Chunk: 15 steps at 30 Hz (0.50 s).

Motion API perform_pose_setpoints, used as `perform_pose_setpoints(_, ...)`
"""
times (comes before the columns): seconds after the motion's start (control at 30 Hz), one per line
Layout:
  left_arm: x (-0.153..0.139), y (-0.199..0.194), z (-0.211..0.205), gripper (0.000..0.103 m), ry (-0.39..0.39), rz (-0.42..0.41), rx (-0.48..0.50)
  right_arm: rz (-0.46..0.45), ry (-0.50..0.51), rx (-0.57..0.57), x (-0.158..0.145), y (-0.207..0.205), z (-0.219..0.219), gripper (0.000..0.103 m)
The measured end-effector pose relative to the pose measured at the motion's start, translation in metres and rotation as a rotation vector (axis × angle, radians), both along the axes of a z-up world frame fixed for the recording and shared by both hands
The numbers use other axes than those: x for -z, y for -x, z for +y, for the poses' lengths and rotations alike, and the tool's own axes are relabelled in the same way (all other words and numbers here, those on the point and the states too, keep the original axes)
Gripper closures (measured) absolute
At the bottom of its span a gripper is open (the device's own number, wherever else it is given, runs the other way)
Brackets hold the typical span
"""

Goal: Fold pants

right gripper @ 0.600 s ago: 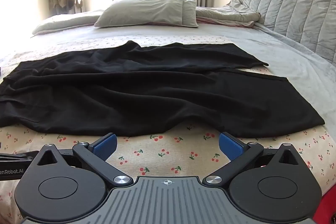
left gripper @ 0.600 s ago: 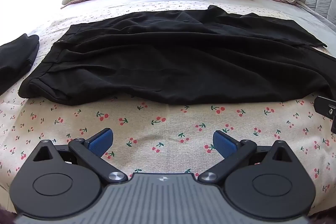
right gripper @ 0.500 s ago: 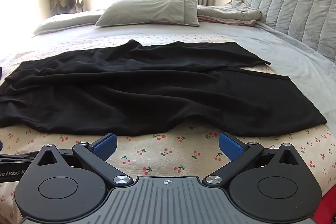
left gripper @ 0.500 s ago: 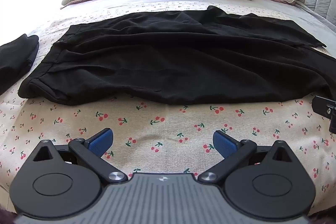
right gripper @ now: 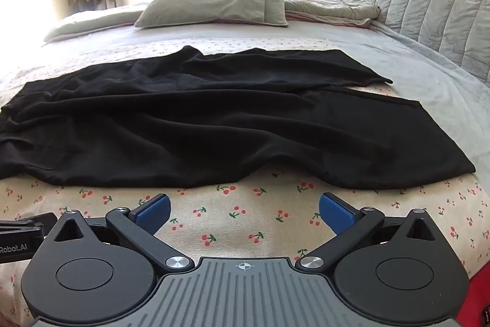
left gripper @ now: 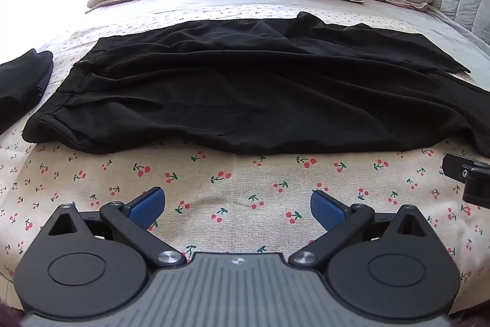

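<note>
While both claws, left claw [left gripper: 235,206] and right claw [right gripper: 244,212], hover spread and empty just short of the black pants [left gripper: 245,94], folding awaits gripping their near edge.

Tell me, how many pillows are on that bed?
2. One plump pillow lies at the far side near the window; a flatter pillow lies left of it, partly tucked behind. Others may be hidden.

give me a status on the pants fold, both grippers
Left gripper and right gripper open, empty, short of the cloth. Pants spread flat on the bed, unfolded. Near edge clear; other dark garment lies off left.
</note>
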<state>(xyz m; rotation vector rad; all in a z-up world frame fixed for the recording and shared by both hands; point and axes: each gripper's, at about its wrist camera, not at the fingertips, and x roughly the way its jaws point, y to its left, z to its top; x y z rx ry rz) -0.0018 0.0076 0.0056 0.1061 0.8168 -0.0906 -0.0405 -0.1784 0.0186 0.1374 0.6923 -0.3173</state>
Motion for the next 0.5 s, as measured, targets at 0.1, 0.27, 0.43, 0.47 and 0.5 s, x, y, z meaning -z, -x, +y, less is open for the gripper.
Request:
perform_pose_setpoints(0.1,0.0004,0.0001,-0.0005,0.0,-0.005,-0.001,0.002,0.002,-0.013,-0.003,-0.0003,0.0007,-0.001,0.0)
perform_pose_setpoints(0.27,0.0021,0.0016,-0.0037,0.0,-0.01,0.0,0.001,0.001,-0.012,-0.003,-0.0006,0.0009,-0.0016,0.0)
perform_pose_setpoints(0.43,0.0018,0.0011,-0.0036,0.0,-0.014,-0.002,-0.001,0.004,-0.012,-0.004,-0.0005,0.0007,-0.001,0.0)
perform_pose_setpoints(0.47,0.0017,0.0007,-0.0033,0.0,-0.013,-0.002,-0.002,0.004,-0.011,-0.005,-0.0003,0.0006,-0.0009,0.0)
perform_pose_setpoints(0.5,0.002,0.0009,-0.0036,0.0,-0.012,-0.002,-0.006,0.004,-0.009,-0.006,-0.0002,0.0007,-0.0005,0.0)
